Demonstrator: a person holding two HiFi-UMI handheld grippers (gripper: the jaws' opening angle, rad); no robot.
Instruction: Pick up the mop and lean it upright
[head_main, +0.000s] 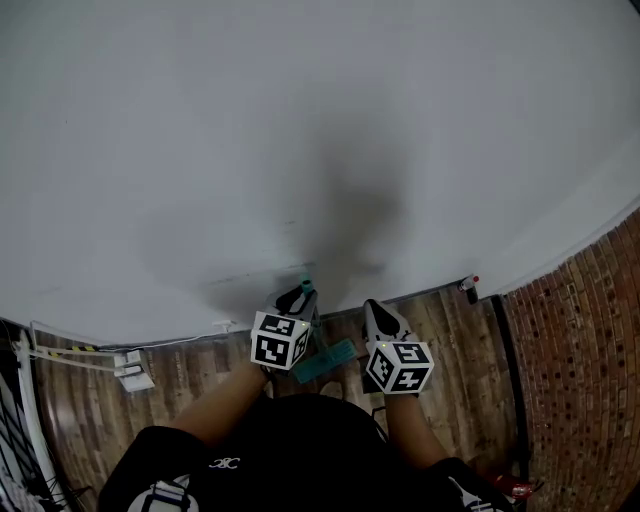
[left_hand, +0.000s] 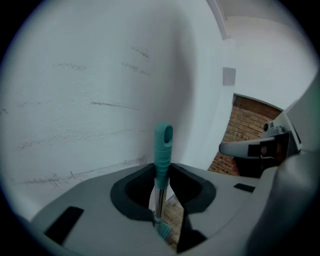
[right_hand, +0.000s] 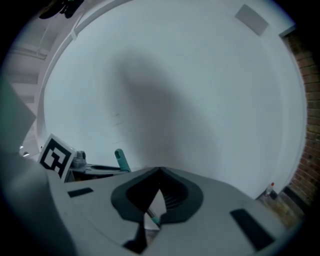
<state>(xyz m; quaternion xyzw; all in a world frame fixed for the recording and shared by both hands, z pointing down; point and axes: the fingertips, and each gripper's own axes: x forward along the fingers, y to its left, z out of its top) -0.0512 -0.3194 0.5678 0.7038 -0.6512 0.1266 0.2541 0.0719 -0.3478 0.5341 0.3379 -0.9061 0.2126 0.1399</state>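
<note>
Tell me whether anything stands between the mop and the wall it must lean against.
Nothing visible does. The left gripper is shut on the mop handle, which stands upright in front of the bare white wall. A small red-topped item at the wall's foot sits well off to the right, out of the way.

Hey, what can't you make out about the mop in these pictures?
Mop head: head view, mostly hidden under the left gripper and the person's arms; only a teal part shows.
Lower mop handle: left gripper view, cut off behind the gripper's body.
Handle against the wall or not: no view shows contact.
Small red-capped object: head view, too small.
</note>
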